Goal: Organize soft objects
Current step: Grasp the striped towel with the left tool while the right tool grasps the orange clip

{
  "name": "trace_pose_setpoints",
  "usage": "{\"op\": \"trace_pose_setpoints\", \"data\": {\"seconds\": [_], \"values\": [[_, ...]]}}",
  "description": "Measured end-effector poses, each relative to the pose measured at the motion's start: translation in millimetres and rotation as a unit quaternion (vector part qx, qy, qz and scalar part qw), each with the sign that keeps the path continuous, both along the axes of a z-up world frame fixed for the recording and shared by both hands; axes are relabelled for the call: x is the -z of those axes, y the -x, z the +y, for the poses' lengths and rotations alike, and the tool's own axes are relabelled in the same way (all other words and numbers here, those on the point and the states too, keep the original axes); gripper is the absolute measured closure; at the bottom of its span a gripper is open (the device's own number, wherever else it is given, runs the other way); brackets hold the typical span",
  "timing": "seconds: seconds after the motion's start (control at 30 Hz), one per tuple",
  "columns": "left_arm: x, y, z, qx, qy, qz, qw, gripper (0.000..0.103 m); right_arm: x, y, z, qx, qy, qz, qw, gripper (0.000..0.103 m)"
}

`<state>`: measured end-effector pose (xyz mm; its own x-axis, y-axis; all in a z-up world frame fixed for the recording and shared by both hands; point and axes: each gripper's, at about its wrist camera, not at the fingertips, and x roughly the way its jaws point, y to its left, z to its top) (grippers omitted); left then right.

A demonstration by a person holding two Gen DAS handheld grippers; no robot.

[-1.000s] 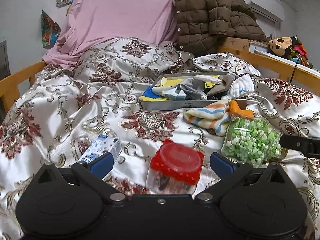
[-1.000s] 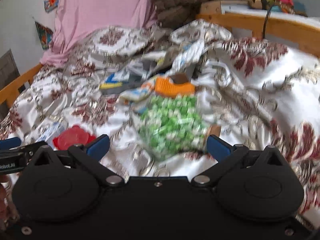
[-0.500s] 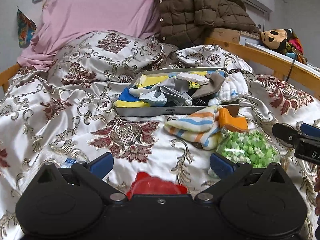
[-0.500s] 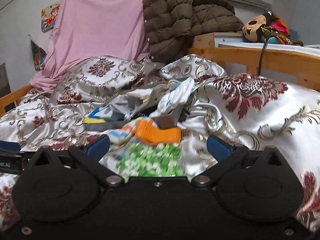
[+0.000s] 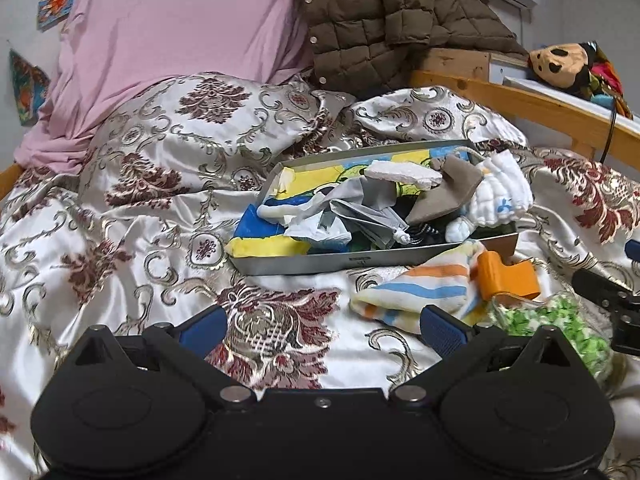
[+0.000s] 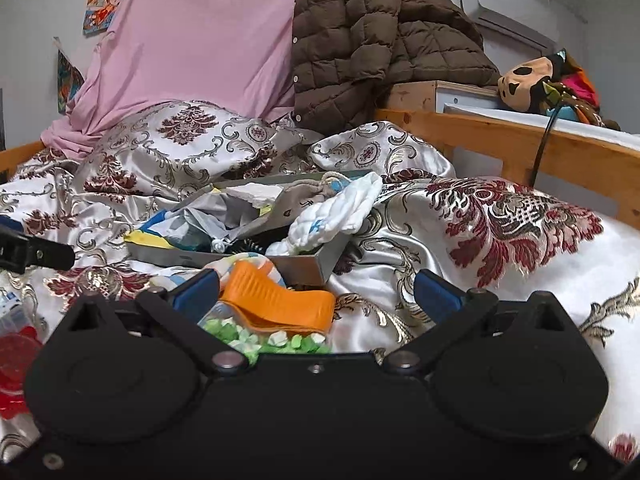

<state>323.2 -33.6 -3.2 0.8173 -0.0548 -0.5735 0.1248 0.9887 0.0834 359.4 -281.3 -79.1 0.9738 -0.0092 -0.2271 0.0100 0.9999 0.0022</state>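
My left tongs (image 5: 322, 322) gape wide over the bedspread (image 5: 132, 240), holding nothing. My right tongs (image 6: 316, 290) gape around the orange-lidded jar (image 6: 276, 304). The striped cloth (image 5: 416, 290) lies against the tray's (image 5: 360, 262) front edge.

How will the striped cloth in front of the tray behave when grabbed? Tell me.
The striped cloth lies bunched and folded, so it is probably floppy and will sag from a pinch. It looks light. One edge sits against the orange-lidded jar, so lifting may nudge the jar.
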Motion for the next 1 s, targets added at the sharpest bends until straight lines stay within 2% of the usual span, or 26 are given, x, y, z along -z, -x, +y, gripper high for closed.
{"op": "trace_pose_setpoints", "data": {"seconds": [0.07, 0.27, 0.43, 0.53, 0.67, 0.83, 1.0], "values": [[3.6, -8.8, -1.0, 0.013, -0.013, 0.001, 0.9998, 0.001, 2.2, -6.0, -0.3, -0.001, 0.009, 0.007, 1.0, 0.001], [10.3, -27.4, -14.8, 0.063, -0.064, -0.006, 0.996, 0.001, 5.0, -23.3, -4.3, 0.0, -0.008, 0.036, 0.999, 0.001], [14.9, -39.6, -29.7, 0.101, -0.096, -0.005, 0.9903, 0.001, 9.0, -33.9, -5.6, 0.0, 0.008, 0.059, 0.998, 0.001], [17.4, -46.4, -38.3, 0.128, -0.119, -0.006, 0.9846, 0.001, 10.6, -37.6, -10.1, -0.004, -0.003, 0.073, 0.997, 0.001], [19.4, -51.1, -53.3, 0.167, -0.16, -0.018, 0.9727, 0.001, 13.8, -43.1, -14.9, -0.01, -0.022, 0.083, 0.996, 0.001], [29.4, -53.9, -72.2, 0.233, -0.218, -0.015, 0.9475, 0.001, 10.4, -49.3, -17.7, -0.034, -0.058, 0.086, 0.994, 0.001], [43.7, -61.2, -73.7, 0.28, -0.242, 0.002, 0.929, 0.004, 8.8, -63.2, -12.8, -0.056, -0.08, 0.095, 0.991, 0.003]]}}
